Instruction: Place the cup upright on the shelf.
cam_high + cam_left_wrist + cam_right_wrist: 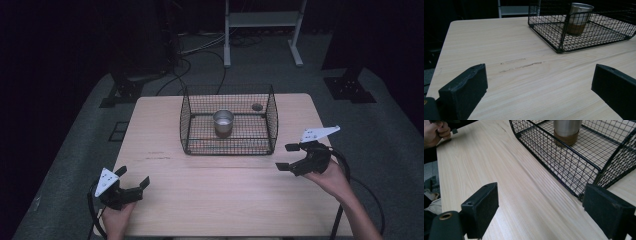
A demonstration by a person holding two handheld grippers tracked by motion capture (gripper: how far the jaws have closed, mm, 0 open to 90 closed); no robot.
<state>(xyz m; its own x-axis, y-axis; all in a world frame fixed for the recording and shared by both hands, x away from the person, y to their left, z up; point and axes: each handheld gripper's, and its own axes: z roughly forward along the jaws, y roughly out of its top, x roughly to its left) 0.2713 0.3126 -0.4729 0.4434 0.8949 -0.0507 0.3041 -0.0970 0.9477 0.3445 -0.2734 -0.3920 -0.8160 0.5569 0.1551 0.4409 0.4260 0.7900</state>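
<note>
Shiny metal is what the cup [223, 122] is made of, with a brown band around its bottom, and it stands upright in the middle of a black wire basket [187, 125] at the far half of the wooden table [215, 195]. The right gripper [286, 157] hangs just off the basket's near right corner, and its jaws stand apart with nothing between them. The left gripper [134, 177] sits low near the table's near left corner, well apart from the basket, and its jaws are wide and empty too. From the right gripper, the cup is at about ten o'clock in the high view, behind the basket's low front wall. From the left gripper, the cup is at about two o'clock, much farther off. It looks like the reaching step: the right gripper seems on its way to the cup and has not touched it yet. The next move likely calls for going up over the wire wall, coming down around the cup, and then squeezing gently so the cup does not tip.
</note>
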